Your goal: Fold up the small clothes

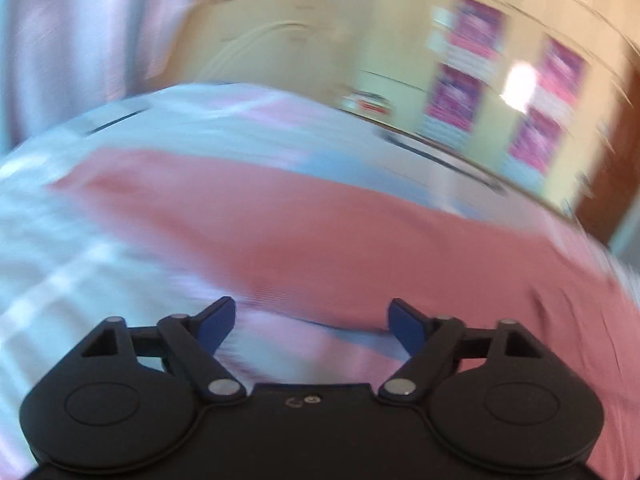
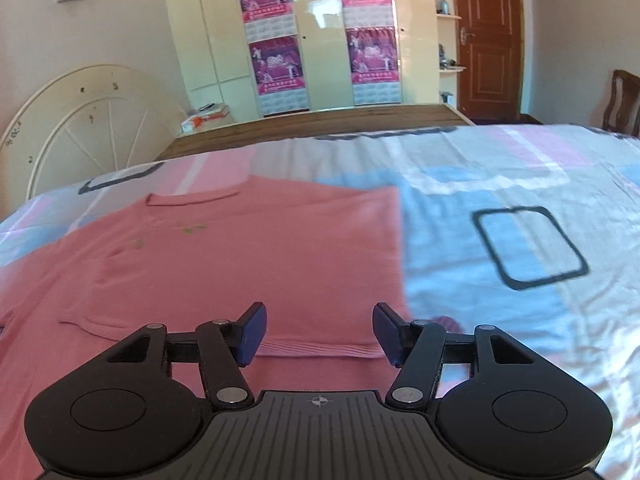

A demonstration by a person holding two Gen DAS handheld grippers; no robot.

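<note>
A pink knit top (image 2: 248,256) lies flat on the bed, its right side folded inward with a straight edge on the right and its collar toward the headboard. My right gripper (image 2: 319,334) is open and empty, just above the top's ribbed hem. In the blurred left wrist view the pink top (image 1: 320,240) stretches across the middle. My left gripper (image 1: 311,326) is open and empty over the bedsheet near the top's edge.
The bed has a pastel patchwork sheet (image 2: 500,184) in pink, blue and white. A cream headboard (image 2: 92,128) stands at the back left. A wardrobe with purple posters (image 2: 316,36) and a brown door (image 2: 488,36) are behind the bed.
</note>
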